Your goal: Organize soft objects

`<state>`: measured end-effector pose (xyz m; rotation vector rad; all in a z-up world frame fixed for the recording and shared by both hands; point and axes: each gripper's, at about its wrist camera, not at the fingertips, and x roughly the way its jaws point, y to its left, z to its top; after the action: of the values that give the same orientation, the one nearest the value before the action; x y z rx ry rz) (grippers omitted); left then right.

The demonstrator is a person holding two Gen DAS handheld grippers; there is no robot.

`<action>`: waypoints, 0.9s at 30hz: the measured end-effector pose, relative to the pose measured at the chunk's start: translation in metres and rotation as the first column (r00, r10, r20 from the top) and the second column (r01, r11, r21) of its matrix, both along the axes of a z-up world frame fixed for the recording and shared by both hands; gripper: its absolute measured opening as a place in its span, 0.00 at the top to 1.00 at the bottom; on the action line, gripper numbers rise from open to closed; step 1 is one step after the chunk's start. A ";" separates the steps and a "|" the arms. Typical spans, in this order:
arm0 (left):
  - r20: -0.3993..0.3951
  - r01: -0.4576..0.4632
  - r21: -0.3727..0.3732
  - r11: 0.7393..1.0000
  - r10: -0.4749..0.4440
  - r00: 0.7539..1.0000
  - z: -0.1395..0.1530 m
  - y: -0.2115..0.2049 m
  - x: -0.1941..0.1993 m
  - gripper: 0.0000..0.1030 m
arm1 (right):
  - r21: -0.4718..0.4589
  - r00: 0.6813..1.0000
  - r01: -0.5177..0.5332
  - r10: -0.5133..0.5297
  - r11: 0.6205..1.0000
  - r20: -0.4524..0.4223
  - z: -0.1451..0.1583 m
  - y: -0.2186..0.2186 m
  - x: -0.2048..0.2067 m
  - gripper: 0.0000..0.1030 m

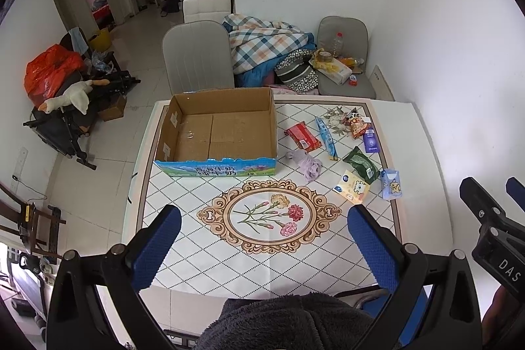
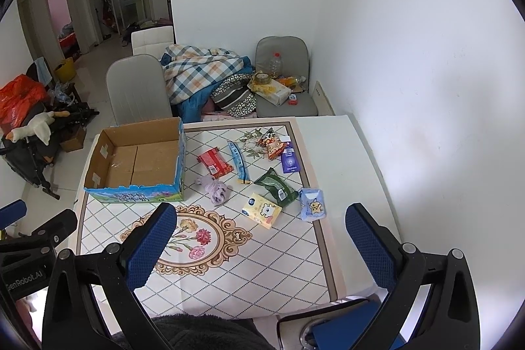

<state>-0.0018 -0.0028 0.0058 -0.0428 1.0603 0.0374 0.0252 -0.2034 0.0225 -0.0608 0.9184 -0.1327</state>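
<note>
Left hand-held gripper and right hand-held gripper: both spread wide, holding nothing, above near table edge. Beyond them, lilac cloth lies crumpled just right of cardboard box; packets scattered further right.

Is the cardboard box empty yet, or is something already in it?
Empty: the box shows only its bare cardboard floor in both views.

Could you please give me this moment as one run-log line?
phase: pre-grasp | left gripper: open | right gripper: open | cardboard box: empty | purple cloth: on table
</note>
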 end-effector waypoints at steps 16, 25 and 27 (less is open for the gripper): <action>0.052 -0.006 0.002 1.000 0.006 0.999 0.013 0.007 0.000 0.00 | 0.013 1.000 0.002 -0.003 1.000 0.029 0.009 0.002 0.000 0.00; 0.054 -0.007 0.007 1.000 0.007 0.999 0.013 0.008 0.002 0.00 | 0.018 1.000 -0.003 0.002 1.000 0.031 0.008 0.002 -0.001 0.00; 0.053 -0.007 0.005 1.000 0.007 0.999 0.012 0.008 0.002 0.00 | 0.022 0.999 -0.006 0.005 1.000 0.035 0.009 0.002 -0.001 0.00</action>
<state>0.0001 0.0054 0.0180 -0.0425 1.0071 0.0453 0.0240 -0.2009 0.0313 -0.0401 0.8848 -0.1184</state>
